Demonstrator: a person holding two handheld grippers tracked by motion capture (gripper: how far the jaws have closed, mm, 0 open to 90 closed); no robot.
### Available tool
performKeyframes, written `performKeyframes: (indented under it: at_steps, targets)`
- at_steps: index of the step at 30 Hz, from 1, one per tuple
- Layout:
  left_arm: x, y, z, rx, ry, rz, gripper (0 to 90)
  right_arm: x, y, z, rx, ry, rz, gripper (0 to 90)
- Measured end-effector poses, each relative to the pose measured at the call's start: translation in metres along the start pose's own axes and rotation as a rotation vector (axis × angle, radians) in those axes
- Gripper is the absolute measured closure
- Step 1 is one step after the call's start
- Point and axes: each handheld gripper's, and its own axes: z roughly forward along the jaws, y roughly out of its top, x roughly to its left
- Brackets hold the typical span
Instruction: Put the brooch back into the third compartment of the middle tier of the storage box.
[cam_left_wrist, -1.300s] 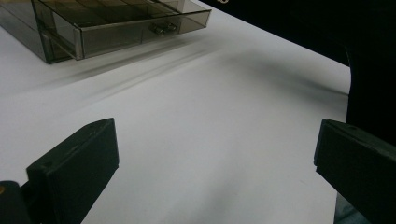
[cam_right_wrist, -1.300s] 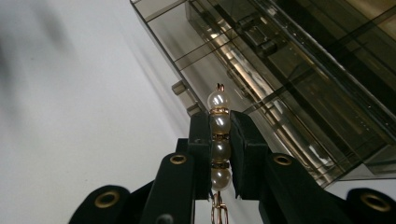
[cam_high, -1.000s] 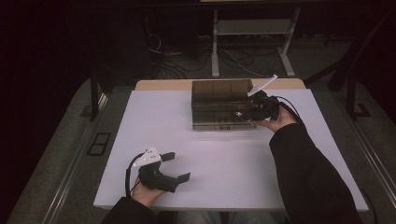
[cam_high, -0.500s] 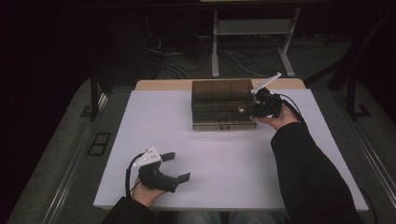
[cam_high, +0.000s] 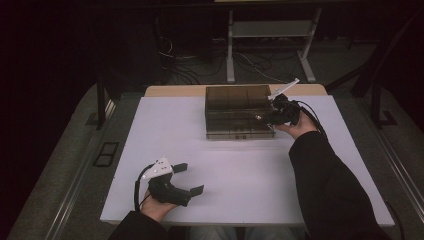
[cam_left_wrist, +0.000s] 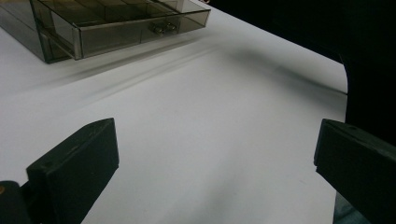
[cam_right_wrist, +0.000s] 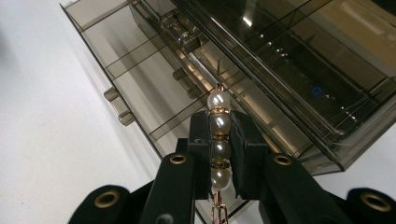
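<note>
White table (cam_high: 240, 175): right hand-held gripper (cam_right_wrist: 219, 133) pinches pearl string (cam_right_wrist: 218, 140), seemingly above organizer (cam_right_wrist: 261, 70).

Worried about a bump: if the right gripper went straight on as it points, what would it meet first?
Probably the smoky drawer box: the right gripper, shut on a pearl string, points at its open drawer; depth unclear.

Glossy pearl beads (cam_right_wrist: 219, 140), smoky clear plastic drawer box (cam_high: 239, 117), matt white tabletop (cam_high: 240, 180).

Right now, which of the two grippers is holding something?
The right gripper, over the smoky organizer box: its jaws pinch a pearl string. The left gripper is open, empty.
</note>
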Motion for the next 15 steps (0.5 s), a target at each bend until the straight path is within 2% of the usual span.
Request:
performKeyframes:
  at_steps: [15]
  targets:
    - [0.0, 0.0, 0.0, 0.005, -0.003, 0.0, 0.0, -0.006, -0.003, 0.012, 0.025, 0.012, 0.001, 78.6]
